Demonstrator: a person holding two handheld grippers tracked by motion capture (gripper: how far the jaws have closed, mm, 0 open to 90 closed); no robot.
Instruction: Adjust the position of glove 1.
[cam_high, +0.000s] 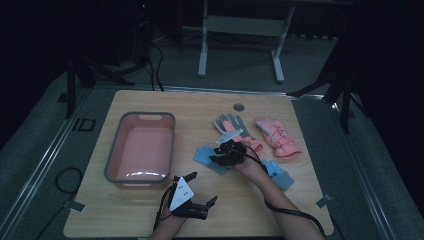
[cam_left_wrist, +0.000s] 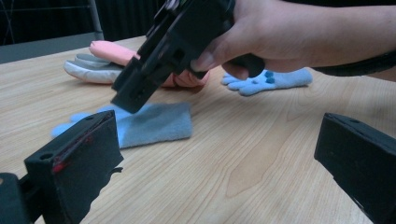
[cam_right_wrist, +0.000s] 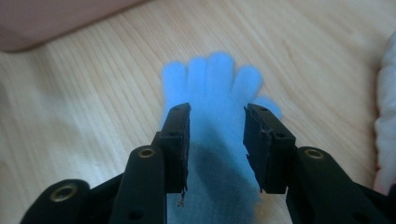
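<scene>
While the right gripper (cam_right_wrist: 217, 140) is hovering half-open over the blue glove (cam_right_wrist: 212, 88), its fingers are pointing away along the jaws; the left gripper (cam_high: 192, 192) is idling wide open.

The blue glove (cam_right_wrist: 212, 140) runs off the bottom edge between the right gripper (cam_right_wrist: 217, 140)'s parted jaws, its fingertips beyond them soft and blurred, so the knit can't be read. To the right of those jaws a white glove (cam_right_wrist: 386, 121) is sliced by the frame (just a strip of it). Above the left gripper (cam_left_wrist: 215, 154)'s wide-apart jaws, the hand (cam_left_wrist: 299, 32) covers part of the pink glove (cam_left_wrist: 140, 60).
</scene>
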